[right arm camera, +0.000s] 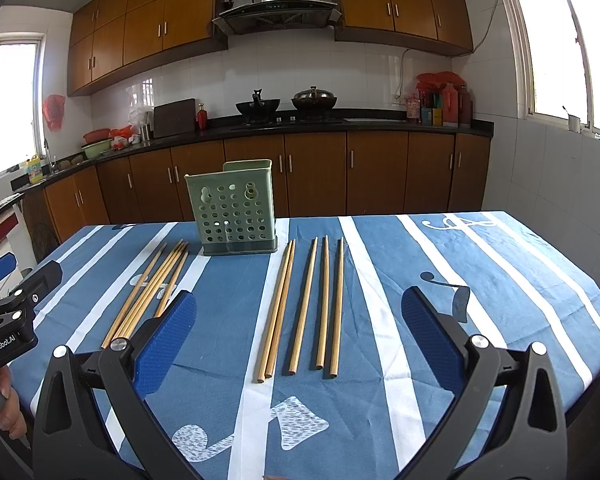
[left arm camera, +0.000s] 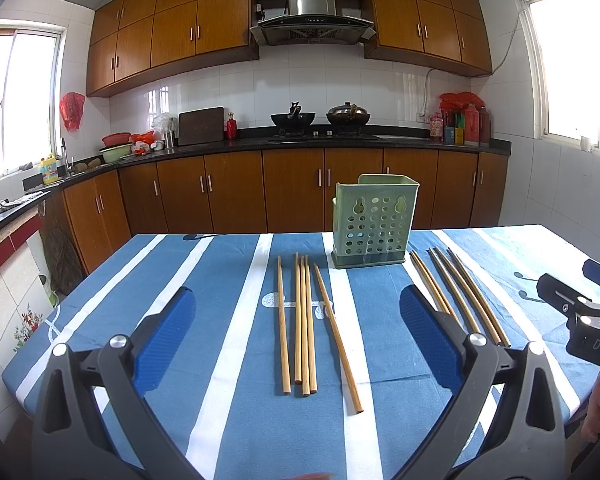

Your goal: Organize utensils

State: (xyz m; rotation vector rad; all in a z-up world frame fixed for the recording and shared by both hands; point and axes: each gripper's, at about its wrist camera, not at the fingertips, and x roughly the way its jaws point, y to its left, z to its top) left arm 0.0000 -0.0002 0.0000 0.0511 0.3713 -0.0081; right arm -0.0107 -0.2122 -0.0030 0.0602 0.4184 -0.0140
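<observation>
Nothing has been picked up yet, so this looks like the very start of the tidying. Left of the green holder [left arm camera: 374, 222], 5 pale chopsticks [left arm camera: 305, 320] lie flat on the striped tablecloth [left arm camera: 204, 280], 3 bunched together and 1 skewed. The left gripper [left arm camera: 296, 336] hovers over them, jaws spread wide and empty. The holder stands upright at the far side of the table, perforated, nothing visible inside. Right of the holder lie 5 more chopsticks [right arm camera: 308, 304], 2 touching and the others spaced, some with darker sides. The right gripper [right arm camera: 296, 332] hangs above these, also wide open. Next, I'd guess, 1 gripper must drop, pinch a thin stick cleanly, then tip it upright into the holder.
</observation>
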